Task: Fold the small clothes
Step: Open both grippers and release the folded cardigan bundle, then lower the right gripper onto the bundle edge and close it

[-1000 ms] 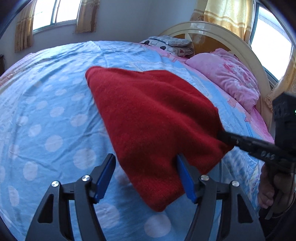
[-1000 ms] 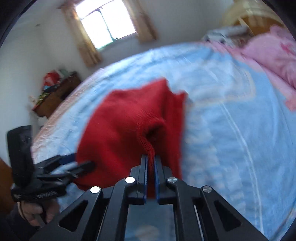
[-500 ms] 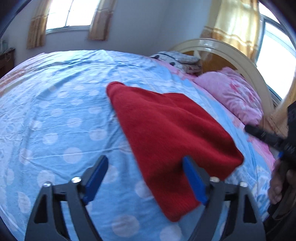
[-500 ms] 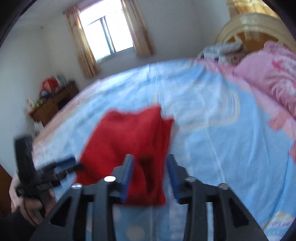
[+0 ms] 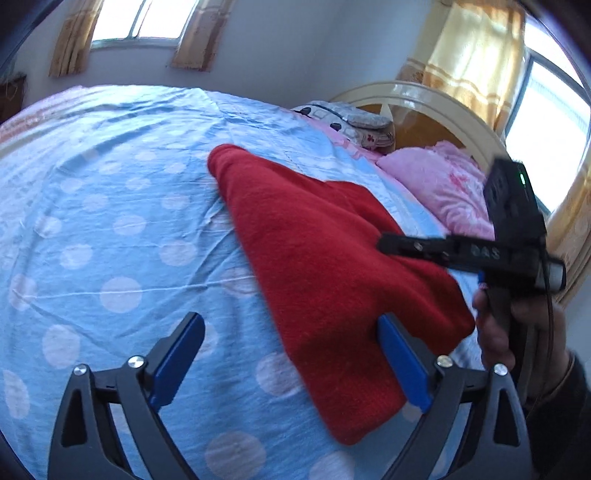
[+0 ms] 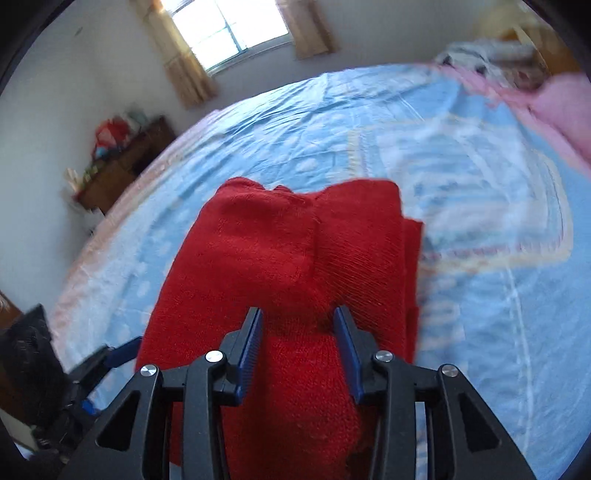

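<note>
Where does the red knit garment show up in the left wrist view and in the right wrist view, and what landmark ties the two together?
Left wrist view: red knit garment runs from centre to lower right, reaching the left claw.
Right wrist view: it fills the lower centre, partly between the fingers of the right claw.
Shared landmark: the blue polka-dot bedsheet beneath it.

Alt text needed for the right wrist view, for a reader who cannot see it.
A folded red knit garment lies on a blue polka-dot bedsheet, with the right gripper open just above its near part. The left gripper shows at the lower left, a curtained window behind.
</note>
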Tool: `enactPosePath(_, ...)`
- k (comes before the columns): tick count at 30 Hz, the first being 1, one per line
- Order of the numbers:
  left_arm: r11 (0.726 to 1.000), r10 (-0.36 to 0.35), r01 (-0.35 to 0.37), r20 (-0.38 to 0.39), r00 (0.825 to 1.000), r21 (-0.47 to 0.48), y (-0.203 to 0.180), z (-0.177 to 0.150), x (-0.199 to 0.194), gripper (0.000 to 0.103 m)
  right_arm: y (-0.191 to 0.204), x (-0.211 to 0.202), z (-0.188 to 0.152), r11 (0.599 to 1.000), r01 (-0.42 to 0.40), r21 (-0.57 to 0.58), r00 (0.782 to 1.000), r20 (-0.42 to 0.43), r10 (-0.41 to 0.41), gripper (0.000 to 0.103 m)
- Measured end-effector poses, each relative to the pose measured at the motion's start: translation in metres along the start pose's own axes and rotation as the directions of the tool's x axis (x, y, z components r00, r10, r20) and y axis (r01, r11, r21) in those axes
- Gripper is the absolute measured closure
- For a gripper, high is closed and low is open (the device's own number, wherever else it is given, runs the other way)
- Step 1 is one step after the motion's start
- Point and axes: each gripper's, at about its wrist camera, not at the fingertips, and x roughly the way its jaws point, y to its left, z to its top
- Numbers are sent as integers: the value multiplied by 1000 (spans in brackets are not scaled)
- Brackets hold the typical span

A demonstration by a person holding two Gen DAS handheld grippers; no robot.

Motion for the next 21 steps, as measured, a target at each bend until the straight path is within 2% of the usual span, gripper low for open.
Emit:
enactPosePath(1, 1000, -3, 3, 1, 1000, -9, 1, 1, 1, 5, -4, -4, -3, 1000, -8, 24, 1000, 5, 8, 63)
enactPosePath(3, 1000, 10, -10, -7, 1000, -12, 0, 2, 3, 5, -2, -9, -11, 1000, 23, -2, 1000, 17, -23, 63)
enactPosePath(7, 994, 102, -101, -36, 994, 29, -10, 3, 12, 0, 3, -14, -22, 995, 93, -28, 994, 54, -91, 63)
enactPosePath(10, 993, 119, -117, -71, 990, 32, -9, 0, 21, 0, 6, -10, -23, 990, 122, -65, 991, 68, -117, 63)
enactPosePath(17, 990, 125, -122, -50, 991, 63, -11, -7, 15, 0, -11, -10, -13, 998, 50, -24, 998, 27, -49, 62)
enactPosePath(21, 988, 138, -134, -40, 990, 74, -12, -7, 15, 0, -1, -16, -23, 992, 93, -88, 995, 40, -90, 62)
